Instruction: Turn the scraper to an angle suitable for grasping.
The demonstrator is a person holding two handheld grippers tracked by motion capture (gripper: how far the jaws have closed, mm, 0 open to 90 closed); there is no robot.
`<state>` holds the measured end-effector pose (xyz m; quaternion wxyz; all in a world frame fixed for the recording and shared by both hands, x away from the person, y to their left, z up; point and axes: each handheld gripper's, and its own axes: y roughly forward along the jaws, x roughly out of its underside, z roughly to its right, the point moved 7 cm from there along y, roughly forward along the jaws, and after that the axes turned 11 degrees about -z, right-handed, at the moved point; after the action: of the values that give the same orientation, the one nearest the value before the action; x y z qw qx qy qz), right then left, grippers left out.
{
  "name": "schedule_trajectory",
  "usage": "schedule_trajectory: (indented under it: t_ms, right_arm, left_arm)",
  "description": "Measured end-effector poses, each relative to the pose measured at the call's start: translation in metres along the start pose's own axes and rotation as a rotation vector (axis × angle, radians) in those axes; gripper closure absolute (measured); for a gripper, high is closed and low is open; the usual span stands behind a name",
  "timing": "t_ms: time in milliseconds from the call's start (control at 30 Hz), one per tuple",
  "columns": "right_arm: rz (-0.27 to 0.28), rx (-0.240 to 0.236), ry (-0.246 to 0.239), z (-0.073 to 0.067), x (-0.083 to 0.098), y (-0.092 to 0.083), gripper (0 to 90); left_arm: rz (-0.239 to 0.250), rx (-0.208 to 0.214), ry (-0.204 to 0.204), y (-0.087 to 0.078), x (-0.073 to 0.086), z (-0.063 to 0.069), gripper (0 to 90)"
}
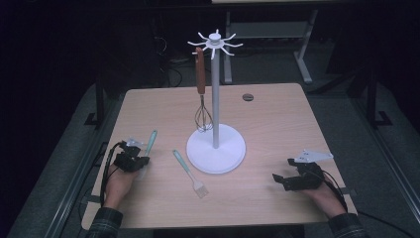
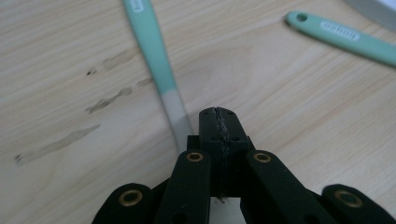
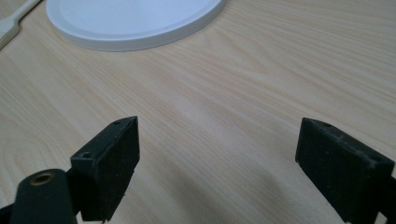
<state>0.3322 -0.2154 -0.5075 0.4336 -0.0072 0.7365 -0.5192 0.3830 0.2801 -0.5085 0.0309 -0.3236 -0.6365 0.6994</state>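
My left gripper (image 1: 132,161) is at the table's left, and its jaws (image 2: 219,114) are pressed flat together with nothing between them. A mint-handled spatula (image 1: 150,144) lies just beside it; its pale blade (image 2: 177,114) runs along the left side of the shut jaws. A mint-handled brush (image 1: 188,172) lies between that gripper and the white stand's base (image 1: 216,151). A brown-handled whisk (image 1: 200,82) hangs from the stand's top hooks. At the table's right, my right gripper (image 1: 278,179) rests open over bare wood (image 3: 219,135).
The stand's tall pole (image 1: 215,94) rises mid-table, and its round base (image 3: 135,18) lies ahead of the right gripper. A second mint handle (image 2: 345,36) shows to the right of the left gripper. A small round grommet (image 1: 247,97) sits near the far edge.
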Motion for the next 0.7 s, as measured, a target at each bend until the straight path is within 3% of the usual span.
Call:
schedule_trajectory:
  t_ms: [367,567,700]
  right_arm:
    - [-0.003,0.001,0.003,0.0,0.0,0.0,13.4]
    - [-0.007,0.001,-0.002,-0.001,0.0,0.002,13.4]
    - [-0.008,0.001,-0.003,-0.001,-0.001,0.002,13.4]
  left_arm:
    - [0.001,-0.001,-0.058,-0.01,0.018,-0.019,89.9]
    - [0.04,-0.01,-0.074,-0.013,0.001,-0.033,89.9]
    - [0.064,-0.031,-0.084,-0.005,-0.017,-0.043,89.9]
